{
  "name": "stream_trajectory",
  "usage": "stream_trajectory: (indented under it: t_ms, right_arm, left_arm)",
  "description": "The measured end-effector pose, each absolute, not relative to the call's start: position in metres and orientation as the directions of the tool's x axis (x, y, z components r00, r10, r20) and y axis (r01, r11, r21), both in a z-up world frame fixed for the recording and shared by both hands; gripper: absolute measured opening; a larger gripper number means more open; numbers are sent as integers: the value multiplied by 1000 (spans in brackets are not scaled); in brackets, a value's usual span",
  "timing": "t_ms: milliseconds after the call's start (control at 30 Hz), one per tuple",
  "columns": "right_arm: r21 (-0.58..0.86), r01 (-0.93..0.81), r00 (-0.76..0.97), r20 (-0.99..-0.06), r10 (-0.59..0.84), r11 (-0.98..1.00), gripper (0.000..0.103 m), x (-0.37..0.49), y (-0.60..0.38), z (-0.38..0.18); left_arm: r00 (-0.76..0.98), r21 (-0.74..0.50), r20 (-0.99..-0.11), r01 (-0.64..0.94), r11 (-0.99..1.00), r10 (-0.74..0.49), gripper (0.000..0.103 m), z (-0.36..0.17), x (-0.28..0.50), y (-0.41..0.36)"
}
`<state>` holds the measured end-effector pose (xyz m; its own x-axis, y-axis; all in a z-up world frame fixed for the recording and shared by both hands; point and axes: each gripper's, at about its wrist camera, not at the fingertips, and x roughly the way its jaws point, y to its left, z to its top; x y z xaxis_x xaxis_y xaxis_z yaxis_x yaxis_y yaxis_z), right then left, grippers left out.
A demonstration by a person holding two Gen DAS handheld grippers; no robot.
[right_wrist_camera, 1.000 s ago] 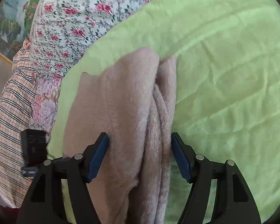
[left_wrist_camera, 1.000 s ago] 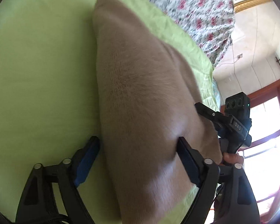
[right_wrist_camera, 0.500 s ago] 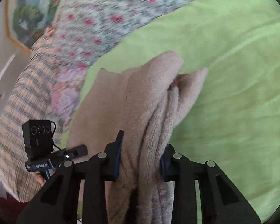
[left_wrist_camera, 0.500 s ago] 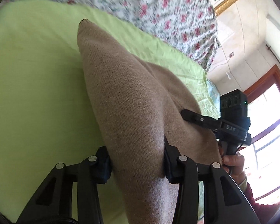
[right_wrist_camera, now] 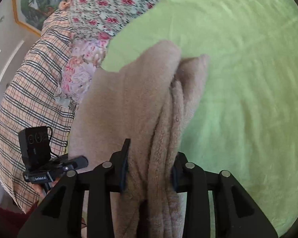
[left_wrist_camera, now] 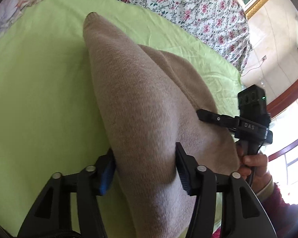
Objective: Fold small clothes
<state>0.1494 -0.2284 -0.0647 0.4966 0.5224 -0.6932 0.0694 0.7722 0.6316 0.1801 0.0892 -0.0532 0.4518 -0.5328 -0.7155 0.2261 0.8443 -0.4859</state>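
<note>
A tan fleece garment (left_wrist_camera: 141, 103) lies in a long folded bundle on a green sheet (left_wrist_camera: 39, 91). My left gripper (left_wrist_camera: 144, 166) is shut on one end of it, the cloth bunched between the blue pads. My right gripper (right_wrist_camera: 149, 170) is shut on the other end (right_wrist_camera: 141, 103), where several folded layers show. Each gripper shows in the other's view: the right one (left_wrist_camera: 224, 119) at the garment's far edge, the left one (right_wrist_camera: 55, 164) at lower left. The garment's near ends are hidden under the jaws.
A floral bedspread (left_wrist_camera: 178, 2) lies beyond the green sheet. A plaid blanket (right_wrist_camera: 29, 91) is heaped at the left in the right wrist view. A window and wooden frame (left_wrist_camera: 288, 107) stand at the right, with a framed picture (right_wrist_camera: 39, 2) on the wall.
Both grippers have closed on the garment, from wide open a second ago. Both ends have lifted and the views have tilted up, showing more of the bedspread and blanket.
</note>
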Motion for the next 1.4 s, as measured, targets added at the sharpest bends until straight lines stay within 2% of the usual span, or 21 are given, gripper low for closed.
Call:
stream_trajectory:
  t_ms: [100,133,233,333,367,433,467,567,633,733,833,867,933,1100,1233,1333,1400]
  right_arm:
    - [578,103,510,-729,456,809,53,147,-238,-52]
    - [555,108,531,-734,424,825,55,145,-241,-44]
    - [521,122,600,-717,355,845,55,152,-252,-22]
    - [511,110,612,-711,347,852,54,183,-246,-15]
    - [504,106,605,-717,347,857,50,191,-242,-17]
    - [476,126,566,-755,331,870,27,207,-235,-28]
    - [465,139,560,-765,318,874,10,211,-234,-30]
    - [479,108,668,-684,293,871,8,189,-238,-5]
    - [467,128,700,-667,253,875,8,171,-246,3]
    - [436,197,649,-729,216,878,8,170,-257,-19]
    - [481,219,610,-747,266,849,8,177,-262,-40]
    - [495,225,610,-743,275,839,12,177,-262,-42]
    - [508,224,625,-730,277,832,12,171,-262,-32]
    - [506,171,656,-699,286,845,13,127,-253,-3]
    - [498,139,646,-701,303,856,14,80,-238,-1]
    - [493,139,623,-718,311,859,22,52,-229,-10]
    - [486,135,615,-725,312,863,35,37,-222,-15]
  left_arm:
    - [488,-506,-687,210,836,-538,65,-45,181,101]
    - [506,-509,-679,197,838,-531,71,-40,185,104]
    - [544,-530,-656,162,832,-524,73,-31,195,119]
    - [557,-516,-674,114,849,-485,73,-28,209,126]
    - [559,-510,-681,103,854,-473,73,-29,213,126]
    - [556,-496,-698,81,865,-452,72,-32,225,124]
    - [556,-486,-705,75,871,-441,70,-33,225,127]
    - [562,-421,-728,85,903,-392,61,-29,231,115]
    - [562,-370,-744,103,923,-361,61,-28,233,105]
    - [529,-328,-777,122,937,-341,61,-36,239,87]
    - [534,-287,-787,126,950,-308,61,-36,239,78]
    - [536,-281,-788,125,952,-303,61,-33,237,79]
    - [544,-279,-782,129,952,-303,61,-27,228,83]
    - [584,-239,-755,181,954,-300,61,-10,173,90]
    - [587,-213,-745,240,947,-316,61,-15,110,91]
    - [573,-215,-751,258,942,-328,61,-29,72,90]
    - [566,-213,-755,266,940,-331,61,-38,54,85]
